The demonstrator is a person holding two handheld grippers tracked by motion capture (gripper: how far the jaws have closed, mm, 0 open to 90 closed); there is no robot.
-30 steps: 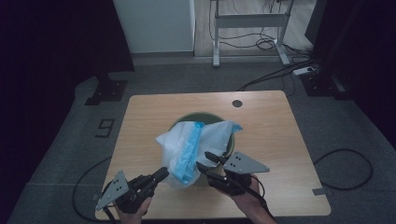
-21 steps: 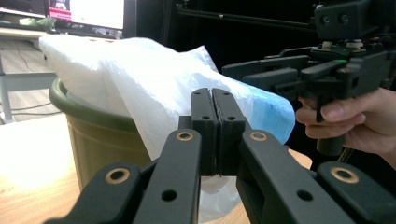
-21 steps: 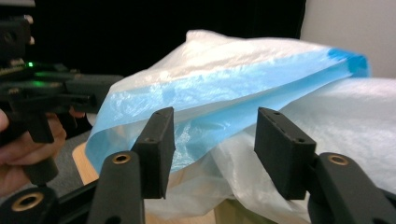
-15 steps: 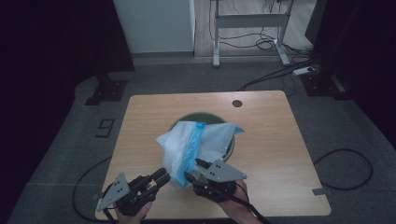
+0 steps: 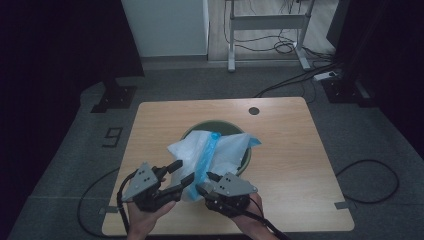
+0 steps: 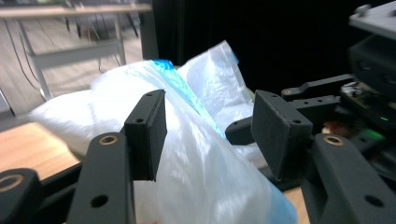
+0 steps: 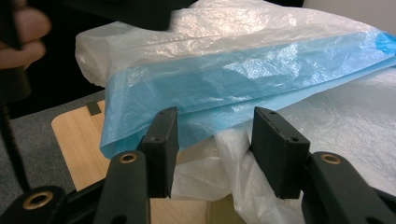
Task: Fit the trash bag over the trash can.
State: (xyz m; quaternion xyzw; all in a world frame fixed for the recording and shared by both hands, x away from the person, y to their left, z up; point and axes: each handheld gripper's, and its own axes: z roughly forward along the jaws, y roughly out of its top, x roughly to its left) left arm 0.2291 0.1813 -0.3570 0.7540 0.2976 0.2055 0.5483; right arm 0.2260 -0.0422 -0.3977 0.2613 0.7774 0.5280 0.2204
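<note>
A white plastic bag with a blue band (image 5: 212,155) lies draped over the rim of a green bin (image 5: 216,126) that stands in the middle of the wooden worktop (image 5: 290,145), its loose end spilling toward the person's side.

The left tool (image 5: 176,176) sits at the bag's near-left edge. Its jaws have just been opening: a second ago they were pinched together low beside the bag, and now they stand spread, with the tool lifted a little higher than before. In the left gripper view the bag's film bulges up between the two pads (image 6: 148,130) without being squeezed by them.

The right tool (image 5: 202,182) is at the bag's near end, closer in under the blue band than a second ago, when it sat farther right beside the bin. Its jaws are spread about halfway and have closed slightly in the last moment. In the right gripper view the blue edge of the bag (image 7: 233,88) hangs just above and between the pads, and the pads do not press on it.

The bag itself keeps the same place over the bin as in the earlier frames.
</note>
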